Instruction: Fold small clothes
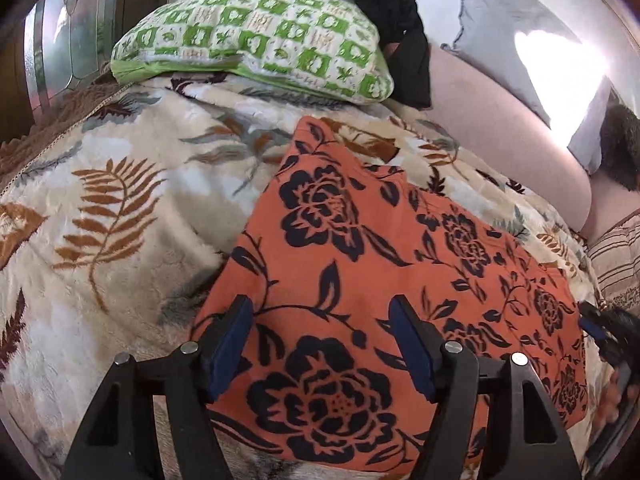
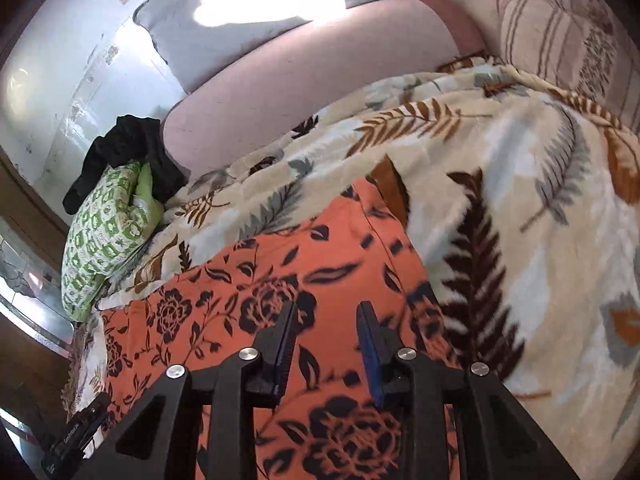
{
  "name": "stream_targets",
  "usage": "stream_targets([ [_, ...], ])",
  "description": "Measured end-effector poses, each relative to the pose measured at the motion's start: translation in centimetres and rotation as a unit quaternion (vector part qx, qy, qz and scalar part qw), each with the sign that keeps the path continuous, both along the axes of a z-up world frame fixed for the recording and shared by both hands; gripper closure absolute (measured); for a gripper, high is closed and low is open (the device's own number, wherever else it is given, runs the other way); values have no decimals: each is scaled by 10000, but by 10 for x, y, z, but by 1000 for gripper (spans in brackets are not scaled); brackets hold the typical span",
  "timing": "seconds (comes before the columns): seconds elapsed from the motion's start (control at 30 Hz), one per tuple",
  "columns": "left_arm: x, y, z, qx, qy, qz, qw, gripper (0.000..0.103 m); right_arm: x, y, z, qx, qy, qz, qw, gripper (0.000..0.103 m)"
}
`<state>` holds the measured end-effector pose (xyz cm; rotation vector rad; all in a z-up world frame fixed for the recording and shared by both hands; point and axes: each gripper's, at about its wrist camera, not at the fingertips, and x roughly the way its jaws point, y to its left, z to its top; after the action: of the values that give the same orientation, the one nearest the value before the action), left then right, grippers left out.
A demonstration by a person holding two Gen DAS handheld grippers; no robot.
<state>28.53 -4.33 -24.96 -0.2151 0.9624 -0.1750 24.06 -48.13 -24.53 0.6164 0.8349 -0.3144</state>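
Left tool (image 1: 320,320): jaws stand wide apart, blue pads facing each other, nothing clamped. It hangs over the near end of the cloth (image 1: 380,248), and no pad is seen pressing on the fabric.

Right tool (image 2: 326,320): jaws stand a narrower gap apart, nothing between the pads. It hangs over the cloth (image 2: 320,248) as well. From the left wrist view the right tool (image 1: 600,332) shows at 3 o'clock by the cloth's edge; from the right wrist view the left tool (image 2: 76,436) shows at 7 o'clock.

Cloth: orange with a dark flower print, lying spread flat on the blanket (image 1: 120,208). From the left wrist view it runs from the lower centre toward 12 o'clock, with a folded layer on its 2 o'clock side.

Blanket: cream plush with brown and grey fern leaves, covering the bed (image 2: 500,184).

Pillow (image 1: 256,40): green-and-white check print, at 12 o'clock on the blanket, well apart from the cloth. A black garment (image 1: 380,12) lies draped over its far end, touching it.

A pink cushion (image 1: 500,132) lies at 2 o'clock beyond the blanket, with a grey pillow (image 1: 512,28) behind it. A striped cushion (image 2: 560,32) sits at 1 o'clock in the right wrist view.

Writing: a small white mark on the left tool's body in the right wrist view is too small to read. No other labels visible.
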Motion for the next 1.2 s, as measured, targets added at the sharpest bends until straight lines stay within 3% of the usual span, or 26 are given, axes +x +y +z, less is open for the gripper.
stream_targets([
  [0.1, 15, 5, -10, -195, 390, 106, 9990, 32, 54, -14, -44, 390, 1103, -111, 9931, 69],
  [0.13, 11, 8, -11, -249, 473, 97, 9985, 32, 62, -11, -39, 164, 1174, -141, 9928, 69],
  [0.2, 8, 14, -9, -305, 472, 159, 9983, 32, 78, 8, -8, -241, 855, 76, 9960, 68],
  [0.3, 0, 28, 4, -452, 232, 210, 9985, 32, 111, 61, 15, 14, 349, 1118, 9931, 68],
  [0.37, -3, 35, 5, -506, 274, 179, 9982, 31, 141, 110, 14, 361, 325, 1951, 9796, 68],
  [0.47, 2, 35, -14, -45, 669, 68, 9977, 31, 181, 186, -4, 685, 479, 2832, 9554, 68],
  [0.57, 7, 40, -19, -195, 722, 81, 9972, 26, 218, 233, -43, 973, 940, 2922, 9467, 68],
  [0.6, 7, 39, -16, -91, 621, 34, 9980, 26, 231, 241, -55, 851, 1030, 2735, 9525, 67],
  [0.67, 7, 39, -12, 39, 500, -3, 9987, 26, 238, 241, -47, 841, 758, 2449, 9629, 68],
  [0.77, 4, 47, -3, -105, 387, 176, 9990, 26, 217, 224, -20, 1034, 175, 2291, 9678, 68],
  [0.93, -11, 33, 24, 222, -223, 195, 9993, 26, 121, 187, 26, 538, -264, 2343, 9703, 68],
  [1.07, -22, 15, 37, 529, -525, 92, 9972, 26, 20, 151, 46, -29, -352, 2048, 9782, 68],
  [1.2, -35, -3, 44, 696, -698, 38, 9951, 26, -53, 125, 49, -737, -276, 1606, 9839, 68],
])
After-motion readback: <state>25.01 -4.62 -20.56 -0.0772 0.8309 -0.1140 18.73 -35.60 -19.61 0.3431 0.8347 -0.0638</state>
